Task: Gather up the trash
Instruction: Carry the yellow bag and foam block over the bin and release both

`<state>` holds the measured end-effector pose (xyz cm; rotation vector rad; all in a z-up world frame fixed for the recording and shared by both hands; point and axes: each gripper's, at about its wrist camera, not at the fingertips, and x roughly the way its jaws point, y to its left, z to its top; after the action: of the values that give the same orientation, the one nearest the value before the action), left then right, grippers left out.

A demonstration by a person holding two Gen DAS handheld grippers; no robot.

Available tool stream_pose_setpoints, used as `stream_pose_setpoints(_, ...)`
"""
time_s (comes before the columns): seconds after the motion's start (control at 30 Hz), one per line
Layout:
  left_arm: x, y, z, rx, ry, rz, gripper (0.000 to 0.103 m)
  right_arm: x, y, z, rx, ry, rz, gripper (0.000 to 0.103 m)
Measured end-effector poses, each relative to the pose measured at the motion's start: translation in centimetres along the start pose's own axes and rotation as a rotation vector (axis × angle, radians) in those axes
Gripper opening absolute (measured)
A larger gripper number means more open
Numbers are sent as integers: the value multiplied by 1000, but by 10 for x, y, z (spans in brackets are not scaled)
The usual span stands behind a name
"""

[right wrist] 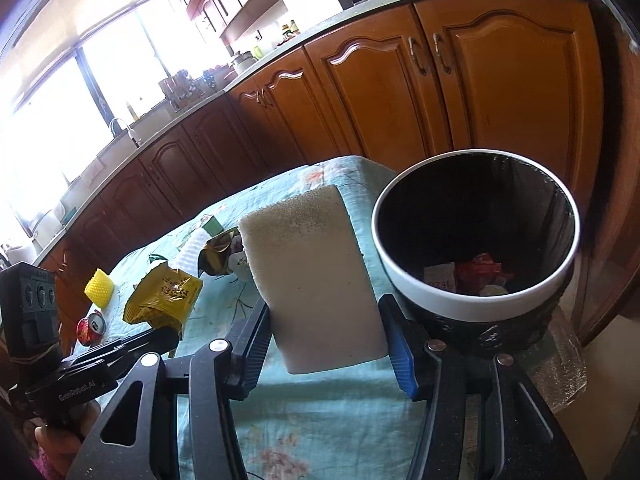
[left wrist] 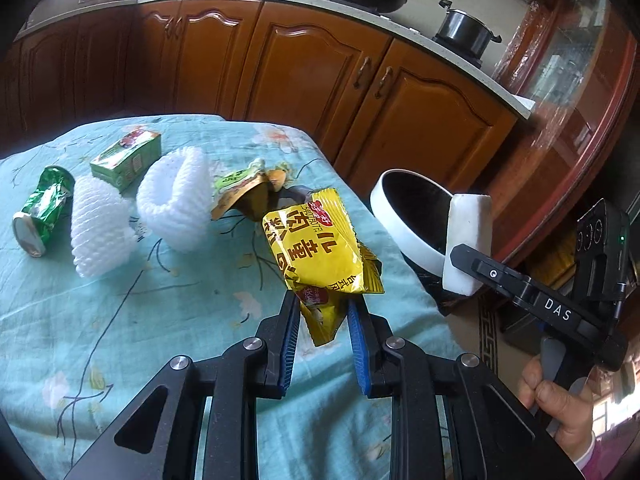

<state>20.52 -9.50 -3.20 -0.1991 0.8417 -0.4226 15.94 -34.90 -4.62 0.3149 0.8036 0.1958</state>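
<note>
My left gripper (left wrist: 323, 312) is shut on a yellow snack wrapper (left wrist: 316, 248) and holds it above the table's right side; the wrapper also shows in the right wrist view (right wrist: 162, 294). My right gripper (right wrist: 326, 320) is shut on a white foam block (right wrist: 312, 276), held beside the trash bin (right wrist: 472, 304), which has a white rim and a black liner with some trash inside. In the left wrist view the foam block (left wrist: 466, 240) is at the bin's (left wrist: 394, 220) near rim. On the table lie two white foam nets (left wrist: 176, 200), a green box (left wrist: 126, 158), a crushed green can (left wrist: 42, 212) and a brown wrapper (left wrist: 248, 196).
The table has a teal flowered cloth (left wrist: 120, 340). A yellow foam net (right wrist: 99, 286) and a red can (right wrist: 91, 326) lie at its far left in the right wrist view. Wooden kitchen cabinets (left wrist: 312, 76) stand behind the table. A glass-fronted cabinet (left wrist: 568, 80) is beyond the bin.
</note>
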Motion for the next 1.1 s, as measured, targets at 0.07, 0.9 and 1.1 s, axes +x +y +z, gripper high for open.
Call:
stream_pose_setpoints(0.07, 7, -8, 4, 23, 3, -5, 23, -4, -9, 2, 12, -9, -13, 54)
stream_pose_setpoints(0.9, 101, -96, 51, 198, 62, -48, 23, -12, -92, 37, 95, -42, -127, 54)
stream_pose_setpoints(1.1, 131, -107, 64, 206, 83, -50, 23, -5, -106, 49, 98, -27, -142, 54)
